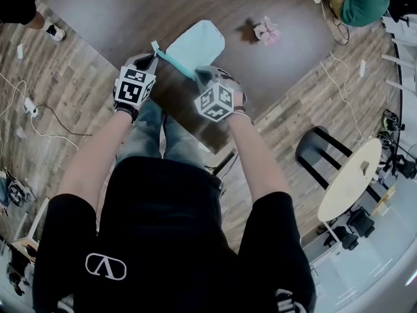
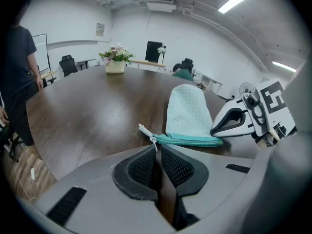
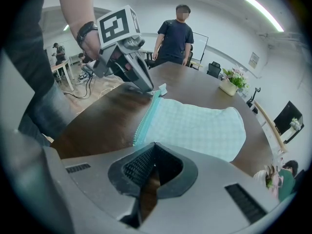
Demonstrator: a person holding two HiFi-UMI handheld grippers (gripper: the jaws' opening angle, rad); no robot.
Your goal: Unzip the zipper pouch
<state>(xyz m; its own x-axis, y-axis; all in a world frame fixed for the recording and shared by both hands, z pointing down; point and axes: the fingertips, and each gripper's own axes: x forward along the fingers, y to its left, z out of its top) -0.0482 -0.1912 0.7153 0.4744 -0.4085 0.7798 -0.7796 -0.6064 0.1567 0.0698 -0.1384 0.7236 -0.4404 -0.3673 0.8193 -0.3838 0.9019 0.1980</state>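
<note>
A pale teal zipper pouch (image 1: 197, 43) lies flat on the dark wooden table (image 1: 130, 12); its teal zipper band (image 2: 187, 140) runs along the near edge. The slider and its small metal pull (image 2: 153, 141) sit at the pouch's left end, beside a white fabric tab (image 2: 144, 129). My left gripper (image 2: 157, 148) is pinched on the pull at its very tips, with only a thin slit between the pads. My right gripper (image 3: 153, 145) is shut on the pouch's opposite end (image 3: 146, 130). It also shows in the left gripper view, where the right gripper (image 2: 213, 129) touches the pouch corner.
A flower pot (image 1: 267, 31) stands farther back on the table. A person in dark clothes (image 3: 175, 35) stands at the far side, and another in green (image 1: 361, 2) sits at the corner. A black stool (image 1: 319, 152) and a round white table (image 1: 352, 178) are on the floor to the right.
</note>
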